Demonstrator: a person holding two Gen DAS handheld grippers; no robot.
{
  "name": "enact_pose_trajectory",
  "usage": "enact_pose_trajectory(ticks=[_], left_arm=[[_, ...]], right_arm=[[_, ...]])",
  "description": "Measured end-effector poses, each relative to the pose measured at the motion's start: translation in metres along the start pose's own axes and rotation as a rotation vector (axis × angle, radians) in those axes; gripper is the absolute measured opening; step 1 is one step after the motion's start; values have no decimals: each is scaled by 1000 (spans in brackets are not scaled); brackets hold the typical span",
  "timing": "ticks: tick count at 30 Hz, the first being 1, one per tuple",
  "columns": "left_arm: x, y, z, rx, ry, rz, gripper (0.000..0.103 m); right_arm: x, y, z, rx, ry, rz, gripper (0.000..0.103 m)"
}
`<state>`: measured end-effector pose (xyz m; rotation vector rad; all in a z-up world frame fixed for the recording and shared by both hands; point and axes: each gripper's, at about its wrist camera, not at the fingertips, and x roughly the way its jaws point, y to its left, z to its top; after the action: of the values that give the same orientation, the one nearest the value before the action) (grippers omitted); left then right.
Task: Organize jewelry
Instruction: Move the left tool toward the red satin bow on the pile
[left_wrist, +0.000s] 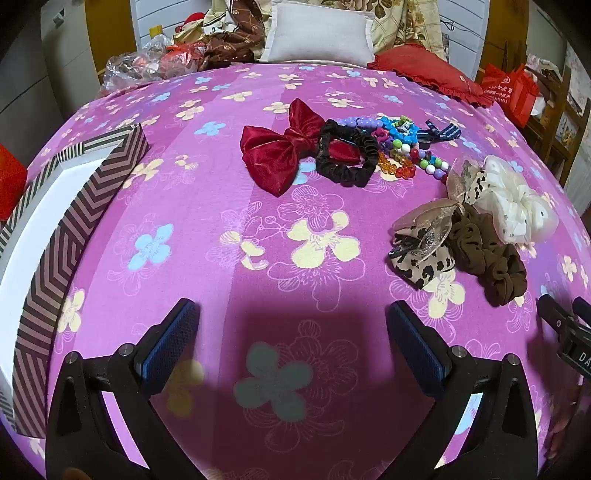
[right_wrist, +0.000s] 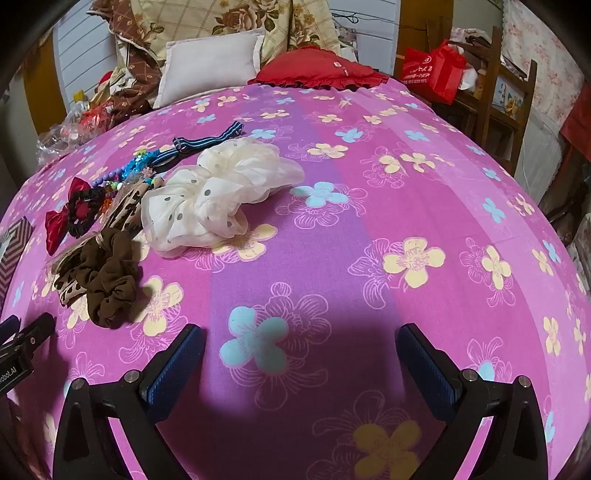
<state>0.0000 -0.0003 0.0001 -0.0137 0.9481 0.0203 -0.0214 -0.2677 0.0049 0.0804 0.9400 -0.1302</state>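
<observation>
Hair accessories lie scattered on a pink flowered bedspread (left_wrist: 221, 192). In the left wrist view a dark red bow (left_wrist: 280, 147), a black scrunchie (left_wrist: 345, 157) and coloured bead strings (left_wrist: 402, 147) sit at the centre back. A leopard-print bow (left_wrist: 421, 240), a brown scrunchie (left_wrist: 491, 258) and a cream dotted scrunchie (left_wrist: 517, 206) lie to the right. A striped open box (left_wrist: 55, 229) stands at the left. My left gripper (left_wrist: 293, 332) is open over bare sheet. My right gripper (right_wrist: 299, 354) is open too, with the cream scrunchie (right_wrist: 218, 195) and brown scrunchie (right_wrist: 110, 277) ahead to its left.
Pillows, a red cushion (right_wrist: 317, 72) and crumpled bedding pile up at the head of the bed. A red bag (right_wrist: 432, 70) and a wooden chair (right_wrist: 506, 99) stand beyond the right edge. The other gripper's tip shows at each view's side edge (left_wrist: 565, 332).
</observation>
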Motion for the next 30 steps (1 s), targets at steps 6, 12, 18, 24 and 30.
enact_pose_trajectory(ticks=[6,12,18,24,30], left_arm=[[-3,2,-2,12,17,0,102],[-46,21,-6,-12,-32,8,100],[-90,42,-12,-17,-151,53,100],[-118,55,-16,-60,-201,40,100],[-134,58,-18,-5,-216,60,100]], right_arm=[[-1,0,-2,-3,2,3,103],[-11,4,-7,20,0,-56,89],[-69,22,-29,81,-147,-49,79],[-111,38,-31,144,-179,74,78],[-122,63,-41,53,-168,55,78]])
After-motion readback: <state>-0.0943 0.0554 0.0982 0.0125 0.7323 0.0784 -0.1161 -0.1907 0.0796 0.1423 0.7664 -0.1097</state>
